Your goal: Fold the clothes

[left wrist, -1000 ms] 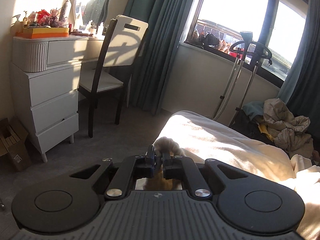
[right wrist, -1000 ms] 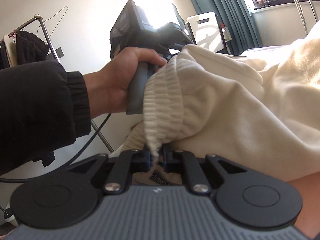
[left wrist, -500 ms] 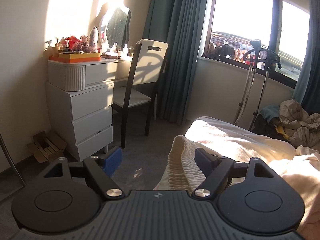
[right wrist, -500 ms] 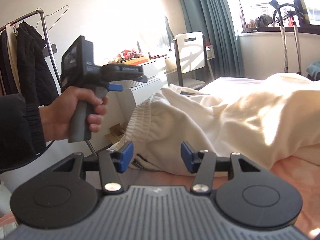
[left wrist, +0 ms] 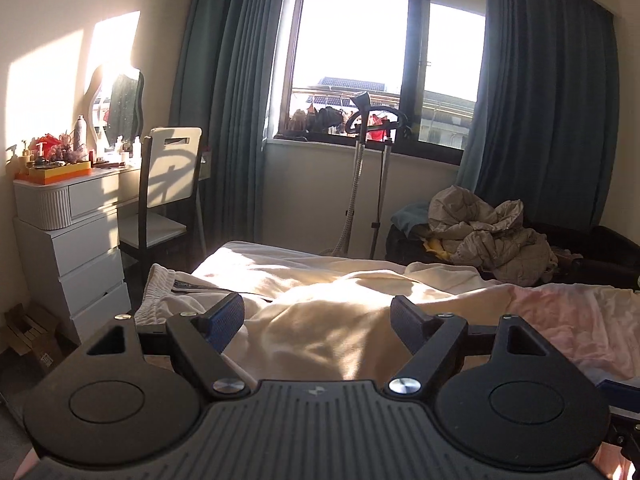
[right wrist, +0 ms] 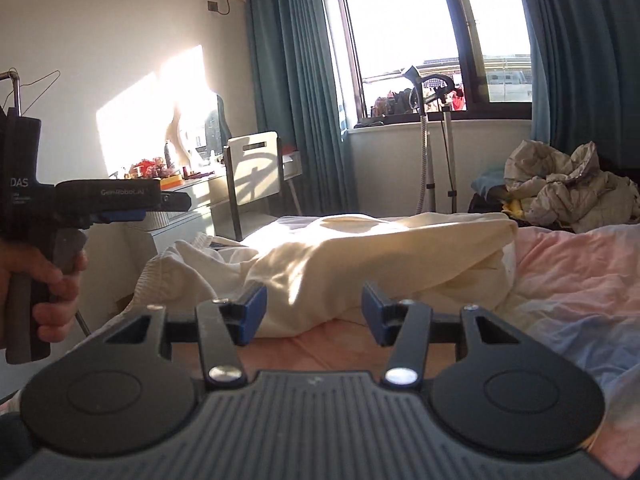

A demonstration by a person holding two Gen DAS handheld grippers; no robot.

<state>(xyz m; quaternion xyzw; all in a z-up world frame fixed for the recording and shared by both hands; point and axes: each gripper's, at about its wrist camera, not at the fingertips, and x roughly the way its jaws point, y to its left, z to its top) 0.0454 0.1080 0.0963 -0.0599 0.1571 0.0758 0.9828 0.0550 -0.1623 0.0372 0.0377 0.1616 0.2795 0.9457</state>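
While low sunlight falls across the bed (right wrist: 568, 280), both grippers stand apart from the cloth with nothing between their fingers. The left gripper (left wrist: 318, 320) has its 2 blue-padded fingers spread wide, held above the cream garment (left wrist: 332, 312). The right gripper (right wrist: 313, 310) is likewise spread wide, its fingertips just short of the garment's near fold. In the right wrist view the left gripper's body shows at the left edge, gripped by the person's left hand (right wrist: 40, 280).

The cream garment lies in a loose heap across the bed, on the pink sheet, its ribbed waistband (left wrist: 158, 284) at the bed's left edge, nearest the white dresser (left wrist: 76, 248).

Beyond the bed: a chair (left wrist: 170, 196) at the dresser, a garment steamer (left wrist: 366, 168) below the window (left wrist: 384, 68), and a crumpled grey quilt (left wrist: 492, 232) heaped toward the bed's far right corner.
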